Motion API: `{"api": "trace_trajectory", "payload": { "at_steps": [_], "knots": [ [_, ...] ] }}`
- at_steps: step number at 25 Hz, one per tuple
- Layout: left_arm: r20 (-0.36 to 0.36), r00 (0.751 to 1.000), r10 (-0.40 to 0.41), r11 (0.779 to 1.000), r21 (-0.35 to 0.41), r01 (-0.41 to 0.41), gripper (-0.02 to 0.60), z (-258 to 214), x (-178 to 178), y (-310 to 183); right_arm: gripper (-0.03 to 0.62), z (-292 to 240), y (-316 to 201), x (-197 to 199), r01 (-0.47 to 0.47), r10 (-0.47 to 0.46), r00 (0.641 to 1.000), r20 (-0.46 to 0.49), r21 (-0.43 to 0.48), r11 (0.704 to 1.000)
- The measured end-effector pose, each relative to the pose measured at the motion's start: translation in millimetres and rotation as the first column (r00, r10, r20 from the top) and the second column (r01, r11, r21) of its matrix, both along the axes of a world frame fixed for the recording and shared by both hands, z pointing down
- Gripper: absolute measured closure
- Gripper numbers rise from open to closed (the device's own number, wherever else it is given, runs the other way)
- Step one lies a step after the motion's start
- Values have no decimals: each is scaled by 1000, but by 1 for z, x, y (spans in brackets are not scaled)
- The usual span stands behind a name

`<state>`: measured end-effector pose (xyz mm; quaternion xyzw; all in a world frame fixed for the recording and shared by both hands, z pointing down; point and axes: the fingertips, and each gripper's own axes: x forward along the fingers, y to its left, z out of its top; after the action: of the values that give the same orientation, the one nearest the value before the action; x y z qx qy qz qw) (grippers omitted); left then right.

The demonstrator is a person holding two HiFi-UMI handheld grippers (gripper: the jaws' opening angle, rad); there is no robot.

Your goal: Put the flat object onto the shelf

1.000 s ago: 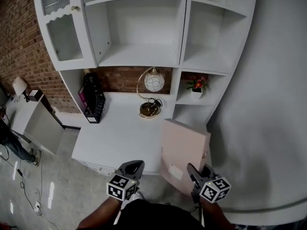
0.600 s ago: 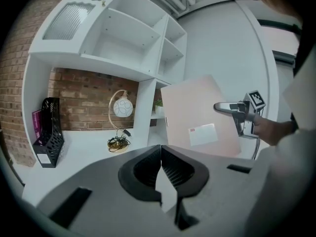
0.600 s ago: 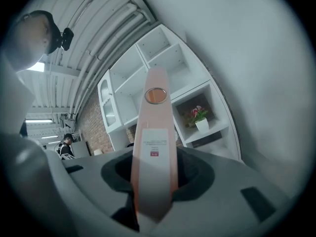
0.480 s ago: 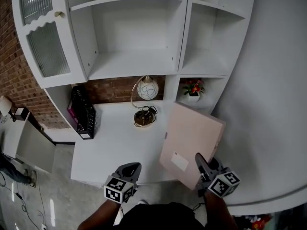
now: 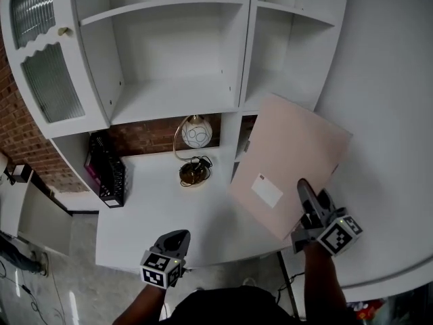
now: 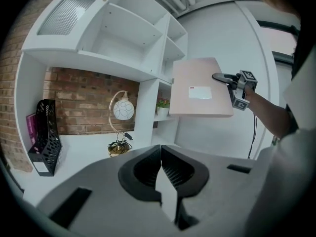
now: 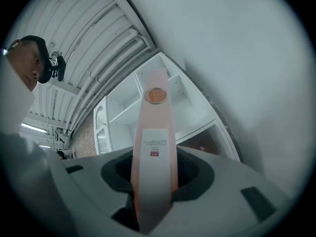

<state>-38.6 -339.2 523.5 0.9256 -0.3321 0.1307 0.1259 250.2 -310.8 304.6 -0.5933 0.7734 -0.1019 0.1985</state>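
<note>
Head view: R gripper grips the flat box by its near edge, w/ the jaws pinching it. The box is up in the air & tilted, on the right, in front of the right side of the shelf, not touching it. L gripper is low on the left, near the table edge. A lamp stands at the far side of the table.

L gripper view: jaws are pressed together w/ nothing in them. The box shows far off to the right, held out flat, white label up.

R gripper view: the box sticks out from between the jaws, pointing at the shelf.

The box doesn't bend, so it's prob. stiff & light. The sides look smooth, so it may slip. It's held only at one end, so the far end could dip or swing. A hold at the middle of the near edge looks best, w/ the L gripper helping under it if it wobbles.
</note>
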Motion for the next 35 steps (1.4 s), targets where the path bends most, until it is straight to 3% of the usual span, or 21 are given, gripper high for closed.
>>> {"api": "trace_trajectory", "payload": {
  "at_steps": [7,13,19,24,35],
  "knots": [
    [-38,999,-33,999,21,34,577,-13,23,1,427,-57,-24,29,19,-18,1000,-9,96,995],
    [-24,998,-57,998,-10,56,577,3,30,15,427,-84,-40,50,16,-19,1000,15,143,990],
    [-17,997,-78,997,-12,78,575,9,34,21,427,-114,-52,96,-69,40,987,156,186,980],
    [-5,995,-103,995,-13,102,577,13,28,22,425,-139,-61,114,-127,81,976,203,228,965],
    [-5,991,-131,991,-18,130,577,15,18,25,424,-144,-82,108,-226,142,944,297,272,935]
  ]
}}
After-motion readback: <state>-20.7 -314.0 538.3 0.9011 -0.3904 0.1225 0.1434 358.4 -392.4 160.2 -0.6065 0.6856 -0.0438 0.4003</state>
